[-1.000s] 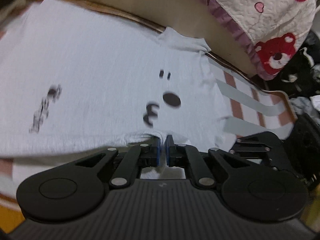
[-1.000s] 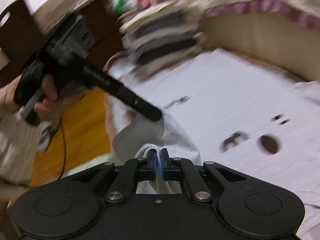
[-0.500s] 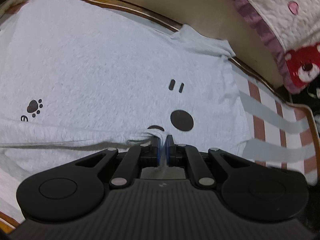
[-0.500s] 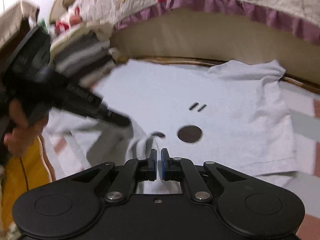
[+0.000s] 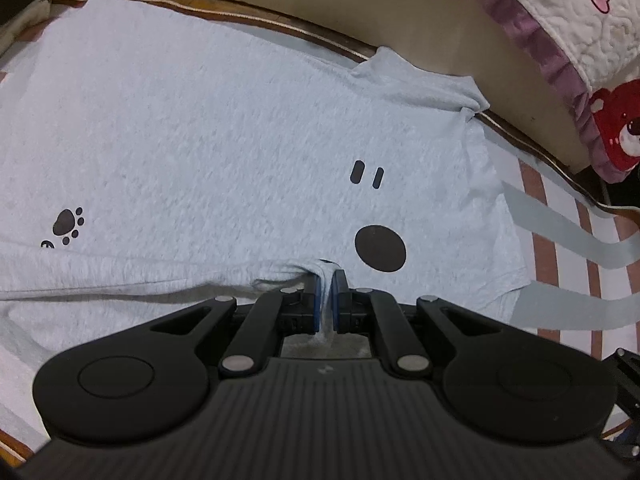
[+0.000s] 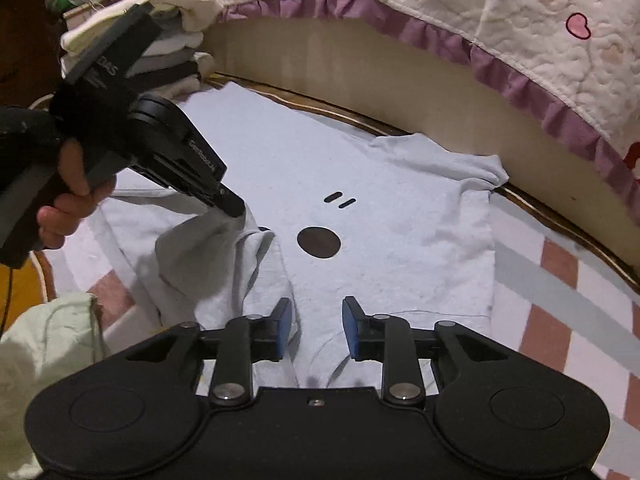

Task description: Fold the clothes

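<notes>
The left hand-held gripper (image 5: 327,280) is clenched on a fold of the pale blue T-shirt (image 5: 208,128), beside its black oval print (image 5: 380,248). The right hand-held gripper (image 6: 316,316) has just been opening; it stands released, nothing between its pads, nearer than that oval.

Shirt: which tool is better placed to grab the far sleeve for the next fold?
Right. The right tool has just been opening and holds nothing, over the shirt on the sleeve's side. The left tool is shut on a fold.

Dim, warm indoor light, soft shadows, slight blur, and strong fisheye bending toward the edges.
</notes>
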